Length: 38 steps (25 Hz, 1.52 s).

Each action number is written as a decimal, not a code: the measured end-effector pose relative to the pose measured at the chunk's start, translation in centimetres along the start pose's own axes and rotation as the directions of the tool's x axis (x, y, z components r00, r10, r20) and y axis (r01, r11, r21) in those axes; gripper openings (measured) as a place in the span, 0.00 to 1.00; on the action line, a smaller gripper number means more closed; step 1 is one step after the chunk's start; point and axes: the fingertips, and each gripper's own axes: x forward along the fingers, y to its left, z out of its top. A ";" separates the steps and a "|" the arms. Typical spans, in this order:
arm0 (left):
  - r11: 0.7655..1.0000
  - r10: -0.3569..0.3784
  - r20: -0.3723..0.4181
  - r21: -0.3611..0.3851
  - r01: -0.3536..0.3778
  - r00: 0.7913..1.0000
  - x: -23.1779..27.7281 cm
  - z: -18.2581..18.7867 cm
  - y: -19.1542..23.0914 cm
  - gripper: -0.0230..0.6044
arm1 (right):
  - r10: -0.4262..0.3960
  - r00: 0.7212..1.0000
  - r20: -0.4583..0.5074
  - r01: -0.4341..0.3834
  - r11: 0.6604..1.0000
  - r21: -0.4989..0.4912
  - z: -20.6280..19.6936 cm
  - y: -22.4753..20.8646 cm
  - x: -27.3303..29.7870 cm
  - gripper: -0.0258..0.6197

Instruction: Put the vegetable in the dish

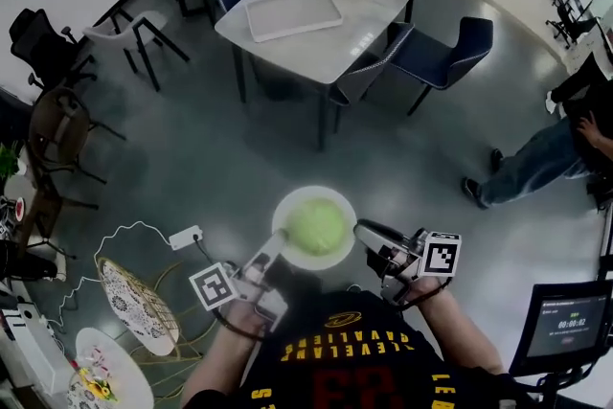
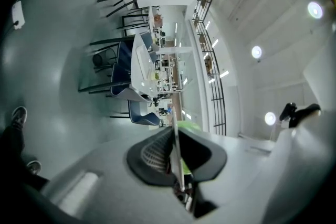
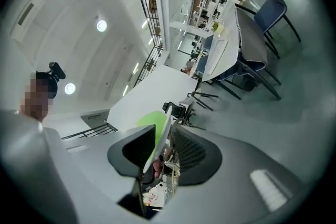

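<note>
Together we hold a white dish (image 1: 283, 214) in the air above the grey floor (image 1: 192, 168), one gripper at each side. Our left gripper (image 1: 272, 251) is clamped on the dish's left rim, with the thin edge caught between its dark pads. Our right gripper (image 1: 360, 232) grips the right rim in the same way, though there the edge runs slantwise between the jaws. The green cabbage (image 1: 317, 225) sits in the middle of the dish, clear of both grippers. Farther off stands a pale table (image 1: 374, 5) bearing a white tray (image 1: 293, 14), with blue chairs (image 1: 441, 53) beside it.
</note>
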 end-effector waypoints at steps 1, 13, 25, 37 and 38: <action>1.000 -0.001 -0.012 0.000 0.001 1.000 0.4 1.1 0.1 0.08 | -0.008 1.000 -0.006 0.008 1.000 0.007 0.2 -0.2 1.2 0.22; 0.996 0.060 -0.073 0.063 -0.056 0.996 3.9 10.7 1.7 0.08 | -0.048 0.999 -0.013 0.048 0.997 0.052 4.1 -2.5 10.4 0.07; 0.980 0.175 0.039 0.089 -0.178 0.984 13.6 18.2 3.1 0.07 | 0.020 0.993 -0.115 -0.001 0.987 0.162 15.6 -8.4 16.7 0.06; 0.974 0.182 0.073 0.126 -0.190 0.981 25.0 22.5 3.6 0.07 | 0.074 0.986 -0.150 -0.052 0.988 0.148 27.5 -12.2 18.6 0.06; 0.974 0.182 0.074 0.120 -0.190 0.980 25.6 22.9 3.5 0.07 | 0.071 0.986 -0.152 -0.049 0.988 0.148 28.2 -12.3 18.9 0.06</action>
